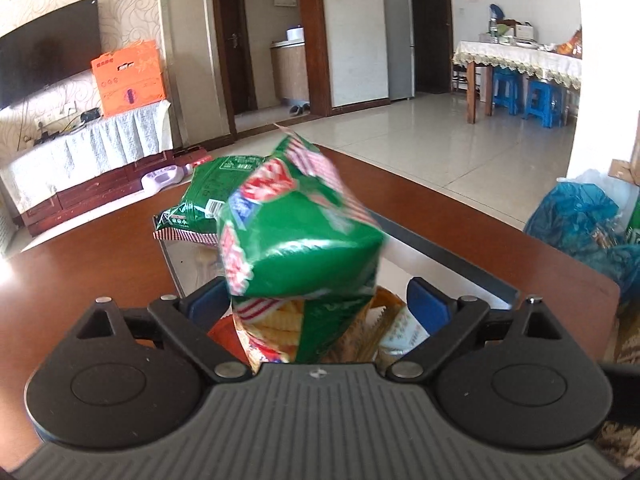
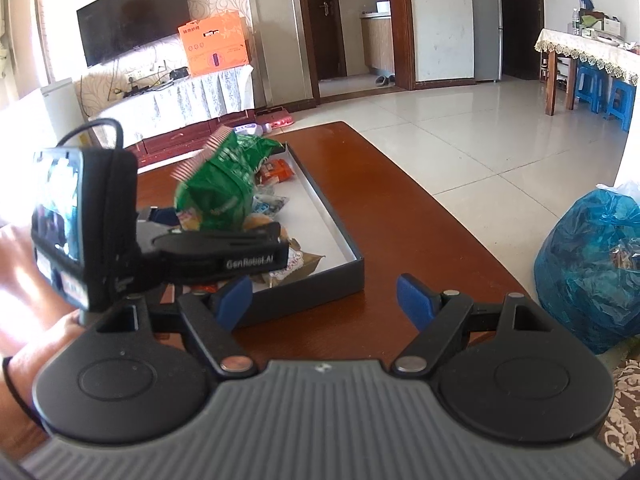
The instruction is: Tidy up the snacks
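Note:
My left gripper [image 1: 316,300] has its blue fingers wide apart, with a blurred green chip bag [image 1: 300,236] between and in front of them, over the grey box [image 1: 452,256]. The fingers do not press on the bag. A second green bag [image 1: 208,196] lies at the box's far end. In the right wrist view the left gripper [image 2: 208,248] hangs over the box [image 2: 340,280] with the green bag [image 2: 224,188] at its tip. Several small snack packets [image 2: 276,172] lie in the box. My right gripper [image 2: 324,300] is open and empty, in front of the box's near corner.
The box sits on a brown wooden table [image 2: 400,208]. A blue plastic bag of snacks [image 2: 592,264] stands at the table's right. A TV stand with an orange carton [image 2: 216,44] is behind, tiled floor beyond, and a dining table with blue stools [image 2: 600,88] far right.

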`<state>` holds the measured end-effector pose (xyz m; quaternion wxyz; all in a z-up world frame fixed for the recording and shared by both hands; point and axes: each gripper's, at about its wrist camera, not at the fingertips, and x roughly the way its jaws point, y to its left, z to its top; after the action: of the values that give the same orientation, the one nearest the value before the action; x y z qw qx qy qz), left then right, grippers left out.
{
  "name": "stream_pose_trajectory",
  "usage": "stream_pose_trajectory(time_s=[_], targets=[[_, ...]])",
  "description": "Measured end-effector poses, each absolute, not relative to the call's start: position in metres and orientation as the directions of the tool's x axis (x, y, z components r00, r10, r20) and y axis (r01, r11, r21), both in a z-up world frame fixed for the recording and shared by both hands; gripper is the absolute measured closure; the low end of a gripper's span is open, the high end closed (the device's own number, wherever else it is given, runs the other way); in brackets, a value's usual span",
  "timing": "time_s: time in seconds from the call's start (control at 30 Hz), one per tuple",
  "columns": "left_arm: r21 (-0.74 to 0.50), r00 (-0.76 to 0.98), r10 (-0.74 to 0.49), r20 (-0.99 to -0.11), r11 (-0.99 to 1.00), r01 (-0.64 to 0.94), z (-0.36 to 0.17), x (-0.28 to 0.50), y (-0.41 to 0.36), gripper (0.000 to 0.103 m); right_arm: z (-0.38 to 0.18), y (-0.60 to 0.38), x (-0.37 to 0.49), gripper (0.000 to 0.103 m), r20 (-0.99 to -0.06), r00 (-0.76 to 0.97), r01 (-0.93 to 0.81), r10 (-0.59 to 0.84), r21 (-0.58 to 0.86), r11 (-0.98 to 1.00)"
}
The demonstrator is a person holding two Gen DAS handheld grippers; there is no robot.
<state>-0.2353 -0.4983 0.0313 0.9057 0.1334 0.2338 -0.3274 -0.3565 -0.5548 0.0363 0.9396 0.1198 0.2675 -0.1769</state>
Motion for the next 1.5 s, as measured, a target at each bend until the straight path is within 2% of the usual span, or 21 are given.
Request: stream_pose_trajectory(time_s=[0.17,0.33,0.6,0.93,1.23,1.37,1.5], targets=[[0.116,0.688,-0.541,-0.484,0.740,0.663,0.036,-0.249,-0.484,0.003,0.041,-0.548,-0.361,0.020,-0.538,0.800,0.389,-0.266,0.126,0.913],[0.094,0.687,-0.530,-0.496,0.754,0.650,0.036,-0.259,-0.469,0.003,0.042,-0.546,-0.363,0.020,-0.540,0.800,0.387,-0.260,0.134,0.912],[0.125,0.716,-0.465,-0.521,0.788,0.603,0.035,-0.272,-0.448,0.003,0.038,-0.535,-0.368,0.020,-0.545,0.798,0.383,-0.256,0.131,0.915],[0.130,0.753,-0.425,-0.502,0.824,0.551,0.042,-0.296,-0.420,0.000,0.047,-0.521,-0.382,0.020,-0.537,0.811,0.356,-0.233,0.136,0.925],[0.105,0.813,-0.423,-0.401,0.860,0.499,0.058,-0.319,-0.397,0.000,0.052,-0.513,-0.391,0.020,-0.526,0.823,0.333,-0.215,0.141,0.932],[0.064,0.787,-0.419,-0.452,0.865,0.497,0.062,-0.314,-0.395,0.000,0.056,-0.511,-0.393,0.020,-0.522,0.826,0.329,-0.214,0.137,0.934],[0.099,0.812,-0.365,-0.456,0.886,0.454,0.065,-0.317,-0.393,0.000,0.056,-0.508,-0.395,0.020,-0.519,0.828,0.320,-0.211,0.128,0.939]])
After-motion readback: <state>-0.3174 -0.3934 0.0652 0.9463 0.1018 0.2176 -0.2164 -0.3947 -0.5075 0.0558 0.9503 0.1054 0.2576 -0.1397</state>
